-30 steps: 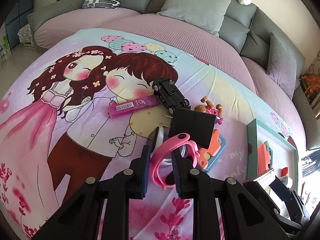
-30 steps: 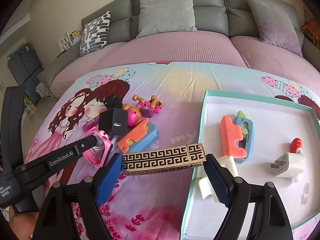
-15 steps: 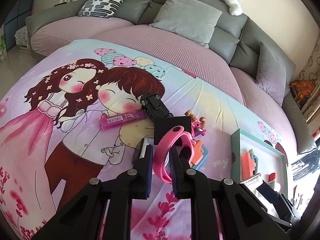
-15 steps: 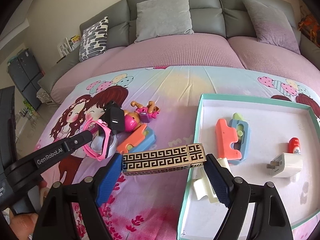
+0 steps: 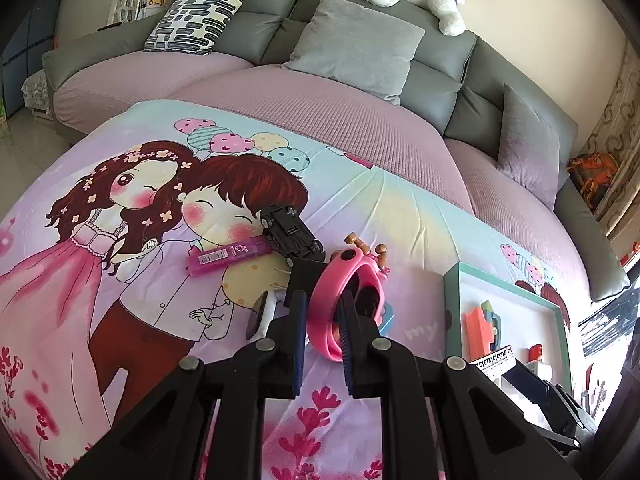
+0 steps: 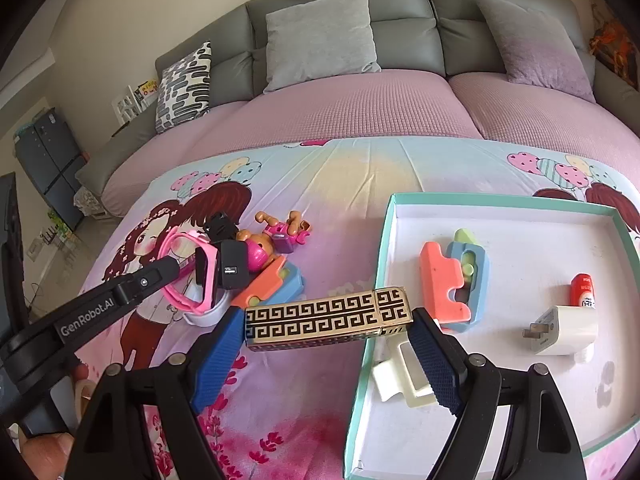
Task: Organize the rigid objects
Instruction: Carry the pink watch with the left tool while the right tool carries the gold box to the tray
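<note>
My left gripper (image 5: pixel 322 322) is shut on a pink watch (image 5: pixel 334 300) and holds it above the printed sheet; the watch also shows in the right wrist view (image 6: pixel 188 276). My right gripper (image 6: pixel 328 354) is shut on a long box with a black and gold key pattern (image 6: pixel 326 316), held level just left of the teal-rimmed tray (image 6: pixel 382 276). The tray holds an orange and blue toy (image 6: pixel 454 276), a white charger (image 6: pixel 562 330), a small red tube (image 6: pixel 582 290) and a white clip (image 6: pixel 404 376).
Loose on the sheet lie a black toy car (image 5: pixel 288 230), a pink lead case (image 5: pixel 228 256), a black charger block (image 6: pixel 232 264), a small doll (image 6: pixel 276 236) and an orange and blue toy (image 6: pixel 272 284). A grey sofa with cushions (image 6: pixel 320 36) runs behind.
My left gripper has lifted the pink watch up off the pile and turned it more upright. My right gripper has kept the patterned box nearly still beside the tray.
</note>
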`<control>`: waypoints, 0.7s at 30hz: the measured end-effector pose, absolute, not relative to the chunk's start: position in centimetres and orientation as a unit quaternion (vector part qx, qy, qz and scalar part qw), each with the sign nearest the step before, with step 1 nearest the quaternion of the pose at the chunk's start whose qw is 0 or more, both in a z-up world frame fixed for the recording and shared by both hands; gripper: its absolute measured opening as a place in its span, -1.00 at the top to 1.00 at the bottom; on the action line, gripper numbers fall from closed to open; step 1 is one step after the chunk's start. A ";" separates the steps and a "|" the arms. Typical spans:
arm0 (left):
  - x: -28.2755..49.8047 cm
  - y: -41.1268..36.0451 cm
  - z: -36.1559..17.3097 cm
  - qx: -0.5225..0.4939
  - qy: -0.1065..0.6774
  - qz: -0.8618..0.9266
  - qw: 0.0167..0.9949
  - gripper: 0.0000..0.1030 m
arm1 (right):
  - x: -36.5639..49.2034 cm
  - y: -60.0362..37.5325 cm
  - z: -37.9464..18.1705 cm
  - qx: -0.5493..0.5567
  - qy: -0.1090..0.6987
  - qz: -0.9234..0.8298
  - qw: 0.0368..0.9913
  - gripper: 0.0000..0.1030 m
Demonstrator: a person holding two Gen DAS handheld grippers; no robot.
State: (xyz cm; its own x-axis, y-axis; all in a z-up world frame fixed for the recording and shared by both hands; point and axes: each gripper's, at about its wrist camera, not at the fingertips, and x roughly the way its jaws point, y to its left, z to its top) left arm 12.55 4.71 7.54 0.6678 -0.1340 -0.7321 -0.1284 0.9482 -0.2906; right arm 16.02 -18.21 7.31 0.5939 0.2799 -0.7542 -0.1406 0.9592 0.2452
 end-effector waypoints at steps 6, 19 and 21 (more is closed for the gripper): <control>12.4 4.1 8.1 -0.153 0.399 -0.011 0.904 0.69 | 16.0 -18.7 7.6 0.086 0.431 0.116 0.891 -0.64; 12.2 0.6 10.4 -0.129 0.373 -0.051 0.917 0.69 | 15.6 -23.3 8.9 0.117 0.409 0.074 0.902 -0.64; 12.3 -0.5 10.8 -0.121 0.370 -0.064 0.919 0.69 | 15.6 -24.5 9.1 0.123 0.405 0.059 0.904 -0.64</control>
State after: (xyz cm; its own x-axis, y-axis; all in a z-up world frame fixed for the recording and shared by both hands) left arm 12.27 -0.45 10.76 0.7175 -0.2076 -0.6649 0.0286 0.9626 -0.2696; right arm 15.56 -24.49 9.07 0.6653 0.2065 -0.7174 -0.0080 0.9629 0.2698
